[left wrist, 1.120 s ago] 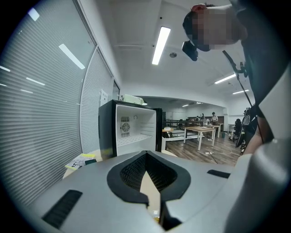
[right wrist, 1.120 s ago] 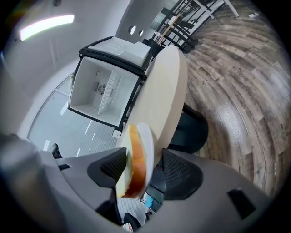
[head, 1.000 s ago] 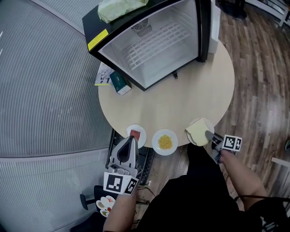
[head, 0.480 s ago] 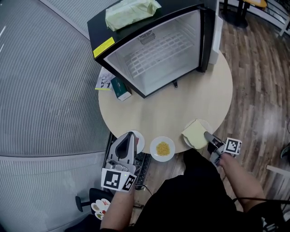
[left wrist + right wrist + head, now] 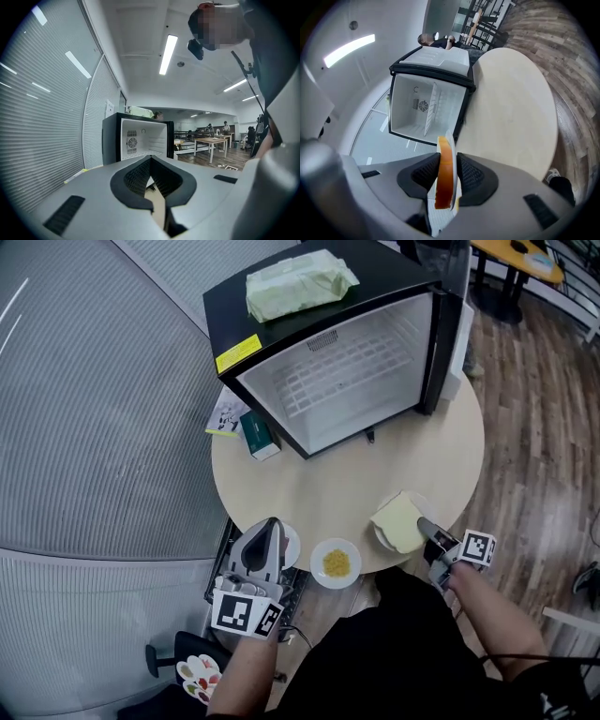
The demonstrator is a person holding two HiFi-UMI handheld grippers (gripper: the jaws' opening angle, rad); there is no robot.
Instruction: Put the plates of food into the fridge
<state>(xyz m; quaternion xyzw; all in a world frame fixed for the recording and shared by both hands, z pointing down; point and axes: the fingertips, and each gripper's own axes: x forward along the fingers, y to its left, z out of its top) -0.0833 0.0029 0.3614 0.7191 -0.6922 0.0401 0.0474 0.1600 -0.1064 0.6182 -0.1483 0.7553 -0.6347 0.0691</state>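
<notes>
Head view looks down on a black fridge (image 5: 347, 381) standing at the far side of a round pale desk (image 5: 347, 479), its door swung open to the right and its white inside with a wire shelf facing the person; a pale green packet (image 5: 300, 282) lies on the fridge's top; the left hand-held gripper (image 5: 271, 524) hovers over the left end of the desk's near edge, pointing toward the fridge, and the left gripper view shows its jaws drawn together at the tips with nothing between them; the right hand-held gripper (image 5: 424, 524) is at the near right edge; its jaws have just been closing and clamp the rim of the plate of bread (image 5: 398, 521), which the right gripper view shows edge-on between the pads, browned crust against white plate, with the open fridge ahead across the desk; the plate of yellow food (image 5: 336, 563) sits at the desk's near edge between the two grippers, apart from both; a third plate (image 5: 292, 545) lies just to its left, mostly hidden under the left gripper, so its food cannot be made out; a small dark green box (image 5: 259, 435) stands on the desk by the fridge's left front corner; a printed leaflet (image 5: 225, 413) lies just beside it at the desk's edge.
</notes>
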